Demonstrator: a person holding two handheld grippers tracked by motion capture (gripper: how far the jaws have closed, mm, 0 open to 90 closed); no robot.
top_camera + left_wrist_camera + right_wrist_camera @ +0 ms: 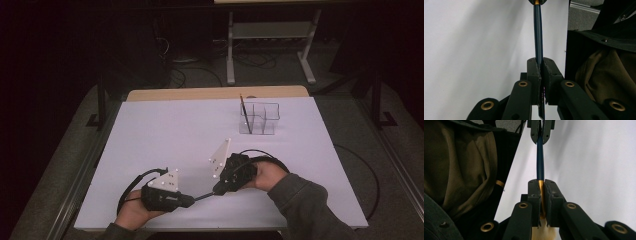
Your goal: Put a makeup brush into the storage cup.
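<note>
Tools number two, and we count one dark-blue brush [538, 32] low in the frame's centre above the white surface [165, 130], the left tool [541, 72] pinching its handle, the right tool [541, 192] pinching its gold ferrule, both hands level, facing each other.

The room is dim, its far side almost black. A white sheet covers the table [165, 135], leaving a strip of pale wood bare at the far edge. Grey carpet [350, 105] lies around it — cables trail across the floor. Beyond stands a light metal frame [270, 45] with a low shelf.
</note>
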